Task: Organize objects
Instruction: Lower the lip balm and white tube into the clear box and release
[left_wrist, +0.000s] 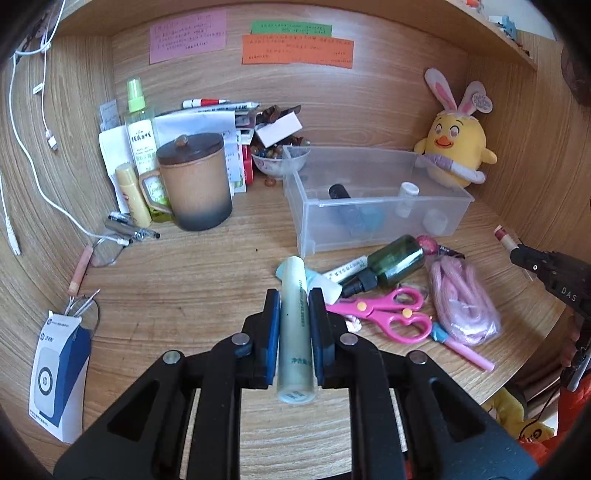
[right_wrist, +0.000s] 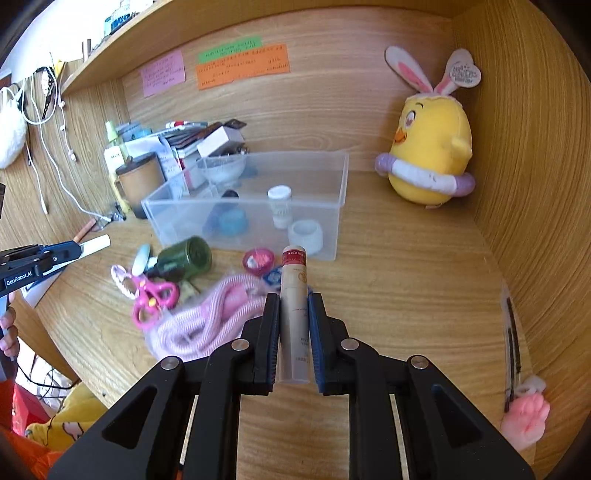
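My left gripper (left_wrist: 294, 301) is shut on a pale green tube (left_wrist: 295, 325), held above the desk in front of the clear plastic bin (left_wrist: 373, 206). My right gripper (right_wrist: 293, 302) is shut on a beige tube with a red band (right_wrist: 294, 295), held above the desk just short of the bin (right_wrist: 251, 210). The bin holds a dark bottle (left_wrist: 339, 192), a white-capped vial (right_wrist: 279, 206), a blue cap (right_wrist: 232, 223) and a white cap (right_wrist: 306, 234). Loose on the desk lie a green bottle (left_wrist: 395, 262), pink scissors (left_wrist: 388, 312), a pink cord bundle (left_wrist: 463, 299) and a white marker (left_wrist: 345, 269).
A brown lidded mug (left_wrist: 194, 182), spray bottle (left_wrist: 138, 122), papers and a bowl (left_wrist: 279, 164) crowd the back left. A yellow chick plush (left_wrist: 452, 144) stands at the back right. Glasses (left_wrist: 105, 251) and a blue-white box (left_wrist: 59, 373) lie left. Wooden walls enclose three sides.
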